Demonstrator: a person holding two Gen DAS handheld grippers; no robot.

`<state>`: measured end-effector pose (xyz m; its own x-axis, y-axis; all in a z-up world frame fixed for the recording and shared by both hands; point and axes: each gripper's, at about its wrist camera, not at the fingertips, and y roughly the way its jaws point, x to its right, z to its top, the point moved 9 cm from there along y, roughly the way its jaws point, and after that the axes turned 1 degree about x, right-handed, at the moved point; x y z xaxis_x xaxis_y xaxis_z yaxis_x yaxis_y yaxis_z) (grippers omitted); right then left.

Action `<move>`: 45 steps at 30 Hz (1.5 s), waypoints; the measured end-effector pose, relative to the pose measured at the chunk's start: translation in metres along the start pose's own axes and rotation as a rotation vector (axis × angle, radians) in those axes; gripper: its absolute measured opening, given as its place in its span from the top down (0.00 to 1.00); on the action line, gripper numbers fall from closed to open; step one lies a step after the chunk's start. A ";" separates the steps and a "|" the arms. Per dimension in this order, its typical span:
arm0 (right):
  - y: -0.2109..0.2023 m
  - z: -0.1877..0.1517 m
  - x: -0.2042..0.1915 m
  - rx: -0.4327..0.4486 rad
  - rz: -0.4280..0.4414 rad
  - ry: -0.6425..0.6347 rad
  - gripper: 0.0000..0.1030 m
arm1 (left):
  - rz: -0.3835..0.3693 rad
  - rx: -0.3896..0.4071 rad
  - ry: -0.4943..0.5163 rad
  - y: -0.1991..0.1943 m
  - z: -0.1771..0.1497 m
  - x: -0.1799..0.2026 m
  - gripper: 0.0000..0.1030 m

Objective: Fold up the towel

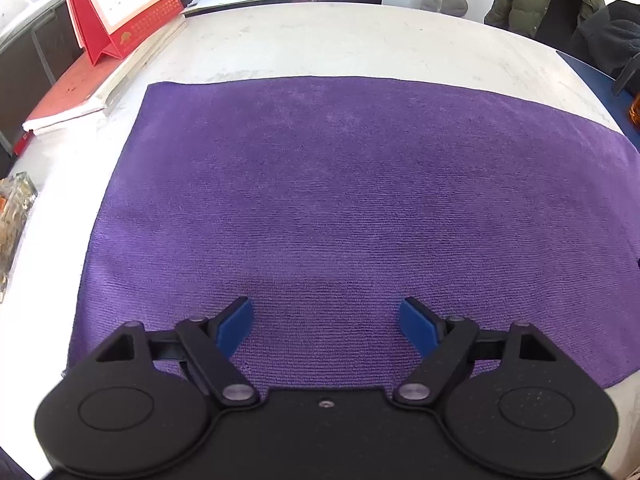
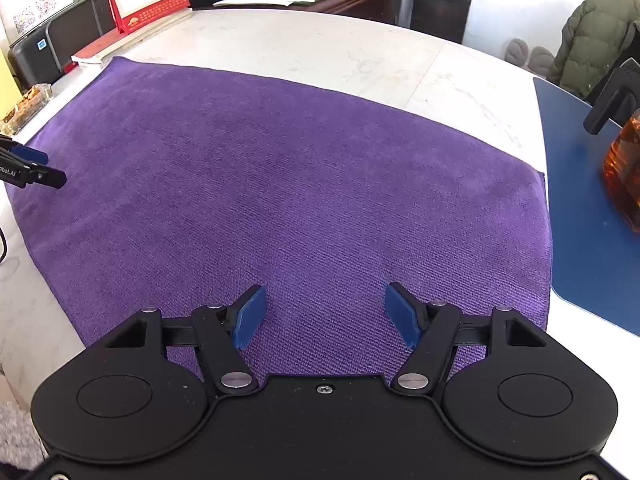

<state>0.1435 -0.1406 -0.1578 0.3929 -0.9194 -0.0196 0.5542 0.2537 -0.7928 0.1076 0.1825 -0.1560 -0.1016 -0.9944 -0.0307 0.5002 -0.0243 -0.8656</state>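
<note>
Two grippers, left gripper and right gripper, jaws spread, nothing held — over purple towel lying flat on white table. Amber bottle on blue mat; "obot.AI" printed on left gripper's side.

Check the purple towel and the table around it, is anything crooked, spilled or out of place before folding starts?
Nothing stands out. The purple towel lies spread flat on the white table, with no bunching or folded corners. Both the left gripper and right gripper hover open above its near edge, holding nothing. No spills show.
</note>
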 end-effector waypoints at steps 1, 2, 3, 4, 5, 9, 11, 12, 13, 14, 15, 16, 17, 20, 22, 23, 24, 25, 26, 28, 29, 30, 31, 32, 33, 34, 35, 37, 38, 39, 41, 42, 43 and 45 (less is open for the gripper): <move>0.000 0.000 0.000 -0.001 0.000 -0.002 0.35 | 0.001 0.005 -0.005 0.000 0.000 0.000 0.23; 0.001 0.001 0.001 -0.004 0.002 -0.003 0.33 | 0.001 0.008 -0.011 0.001 0.000 -0.001 0.23; 0.002 0.001 0.000 -0.008 0.007 -0.006 0.31 | 0.002 0.014 -0.021 -0.001 0.002 -0.001 0.23; 0.003 0.002 -0.002 -0.014 0.012 -0.014 0.25 | 0.004 0.021 -0.032 -0.003 0.004 -0.001 0.24; 0.004 0.003 -0.003 -0.019 0.016 -0.026 0.20 | 0.006 0.029 -0.043 -0.005 0.006 -0.001 0.24; 0.000 0.010 -0.001 -0.013 0.027 -0.029 0.20 | -0.014 0.144 -0.065 -0.038 0.032 0.006 0.22; -0.011 0.020 0.005 0.050 0.043 0.021 0.19 | -0.034 0.233 -0.087 -0.068 0.051 0.013 0.13; -0.023 0.029 0.010 0.107 0.069 0.063 0.17 | -0.036 0.282 -0.096 -0.086 0.061 0.017 0.12; -0.038 0.039 0.015 0.167 0.095 0.100 0.10 | -0.027 0.317 -0.098 -0.100 0.068 0.021 0.09; -0.051 0.046 0.019 0.218 0.115 0.122 0.02 | -0.016 0.348 -0.099 -0.112 0.075 0.026 0.07; -0.073 0.057 0.024 0.298 0.146 0.149 0.00 | -0.006 0.369 -0.094 -0.122 0.079 0.029 0.07; -0.097 0.066 0.030 0.368 0.175 0.168 0.00 | -0.001 0.387 -0.087 -0.132 0.082 0.035 0.06; -0.118 0.073 0.035 0.411 0.190 0.185 0.00 | 0.003 0.406 -0.079 -0.142 0.086 0.042 0.03; -0.177 0.087 0.050 0.548 0.222 0.236 0.00 | -0.021 0.449 -0.079 -0.166 0.092 0.062 0.03; -0.192 0.094 0.057 0.608 0.304 0.303 0.00 | -0.089 0.467 -0.105 -0.175 0.094 0.077 0.03; -0.188 0.096 0.060 0.604 0.338 0.336 0.00 | -0.109 0.469 -0.108 -0.179 0.096 0.082 0.03; -0.185 0.099 0.063 0.587 0.367 0.368 0.00 | -0.107 0.471 -0.110 -0.181 0.097 0.085 0.03; -0.184 0.101 0.066 0.576 0.384 0.394 0.00 | -0.093 0.482 -0.120 -0.187 0.100 0.085 0.03; -0.195 0.100 0.069 0.590 0.357 0.392 0.00 | -0.076 0.494 -0.132 -0.195 0.102 0.084 0.03; -0.234 0.096 0.076 0.702 0.322 0.346 0.00 | -0.080 0.532 -0.158 -0.207 0.104 0.084 0.03; -0.251 0.094 0.080 0.801 0.339 0.321 0.00 | -0.089 0.551 -0.168 -0.213 0.104 0.084 0.03; -0.266 0.095 0.082 0.959 0.391 0.320 0.00 | -0.089 0.557 -0.163 -0.216 0.105 0.086 0.03; -0.265 0.095 0.086 1.020 0.451 0.369 0.00 | -0.078 0.561 -0.138 -0.219 0.107 0.089 0.03; -0.255 0.099 0.090 1.018 0.527 0.425 0.00 | -0.063 0.564 -0.110 -0.222 0.108 0.092 0.03; -0.231 0.106 0.095 0.908 0.635 0.521 0.00 | -0.047 0.575 -0.053 -0.228 0.108 0.098 0.03; -0.209 0.111 0.097 0.755 0.718 0.614 0.00 | -0.043 0.597 -0.009 -0.233 0.109 0.105 0.03; -0.205 0.111 0.101 0.695 0.764 0.655 0.00 | -0.041 0.621 0.030 -0.238 0.110 0.111 0.02; -0.227 0.104 0.112 0.828 0.830 0.641 0.00 | -0.057 0.648 0.076 -0.243 0.111 0.121 0.02; -0.242 0.101 0.118 0.948 0.825 0.598 0.00 | -0.089 0.630 0.057 -0.237 0.110 0.127 0.02; -0.252 0.100 0.123 1.074 0.766 0.539 0.00 | -0.102 0.605 0.048 -0.231 0.109 0.133 0.02; -0.243 0.110 0.131 1.046 0.712 0.538 0.00 | -0.121 0.555 0.040 -0.220 0.106 0.145 0.02; -0.235 0.116 0.136 0.972 0.698 0.580 0.00 | -0.133 0.532 0.037 -0.215 0.103 0.151 0.02; -0.235 0.118 0.139 0.951 0.723 0.603 0.00 | -0.144 0.515 0.028 -0.209 0.100 0.155 0.02; -0.246 0.113 0.139 1.041 0.786 0.556 0.00 | -0.157 0.488 -0.008 -0.199 0.092 0.163 0.02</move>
<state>0.1448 -0.2969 0.1039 0.6465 -0.3722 -0.6660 0.7053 0.6244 0.3357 0.0709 0.0159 0.0571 -0.2024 -0.9755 0.0862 0.8228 -0.2171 -0.5252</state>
